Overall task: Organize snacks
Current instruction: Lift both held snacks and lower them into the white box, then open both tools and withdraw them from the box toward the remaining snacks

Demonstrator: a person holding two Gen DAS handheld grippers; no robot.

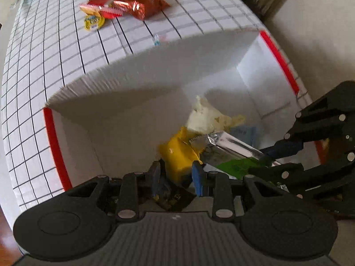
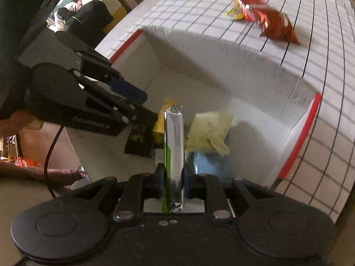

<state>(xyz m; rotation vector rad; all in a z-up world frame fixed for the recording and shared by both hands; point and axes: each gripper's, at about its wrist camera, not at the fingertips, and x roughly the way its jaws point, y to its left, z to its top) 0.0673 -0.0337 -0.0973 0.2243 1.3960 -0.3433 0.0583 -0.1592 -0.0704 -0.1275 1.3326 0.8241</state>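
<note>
From the left wrist, the left gripper point(image 1: 177, 173) clamps one yellow-and-black snack packet point(image 1: 177, 161) over the white cardboard box point(image 1: 137, 71); two red foil bags point(image 1: 142, 5) lie beyond on the checked tablecloth point(image 1: 44, 66).

From the right wrist, the right gripper point(image 2: 173, 181) pinches one silver-and-green foil bar point(image 2: 174, 146), long axis pointing forward into the box point(image 2: 255, 62).

box point(image 1: 137, 102) on table point(image 1: 44, 55) | packets point(image 1: 210, 117) in box | 2 bags point(image 1: 137, 4) behind box

Left tongs point(image 1: 177, 173) clamp a yellow packet point(image 1: 177, 155) over the white box point(image 1: 124, 102)
</note>
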